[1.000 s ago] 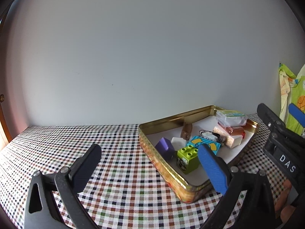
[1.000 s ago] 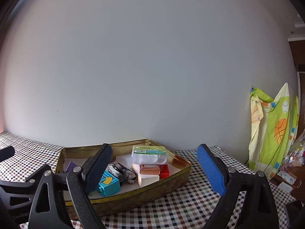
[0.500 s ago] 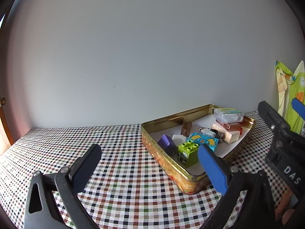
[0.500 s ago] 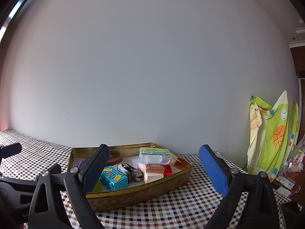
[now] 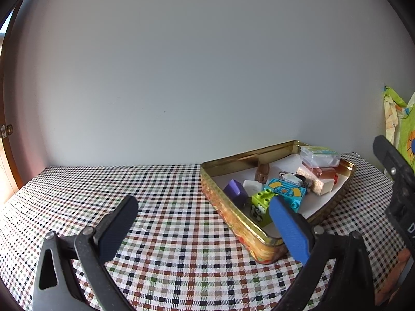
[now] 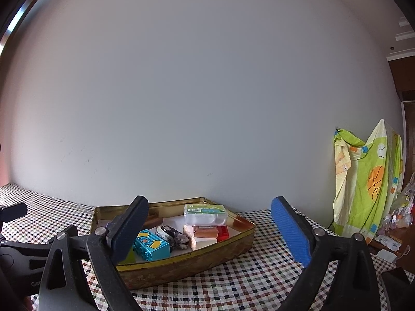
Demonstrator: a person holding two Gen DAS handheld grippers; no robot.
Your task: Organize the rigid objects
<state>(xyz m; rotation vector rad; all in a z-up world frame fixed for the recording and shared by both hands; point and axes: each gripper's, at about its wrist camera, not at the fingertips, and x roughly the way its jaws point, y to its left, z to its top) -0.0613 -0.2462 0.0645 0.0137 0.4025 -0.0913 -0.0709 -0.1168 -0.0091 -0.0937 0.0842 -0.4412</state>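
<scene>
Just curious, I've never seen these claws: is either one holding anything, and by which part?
Nothing is held. The left gripper and right gripper are both open and empty; the toys lie in the tin.

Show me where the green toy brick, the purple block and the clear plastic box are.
green toy brick (image 5: pixel 262 202), left wrist view, studded top.
purple block (image 5: pixel 234 190), left wrist view, top face.
clear plastic box (image 6: pixel 206 215), right wrist view, front side.

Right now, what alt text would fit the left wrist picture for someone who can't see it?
A gold tin full of small toys, including a green brick and a clear box, sits on a checked tablecloth against a plain wall. The open left gripper is in front, holding nothing.
</scene>
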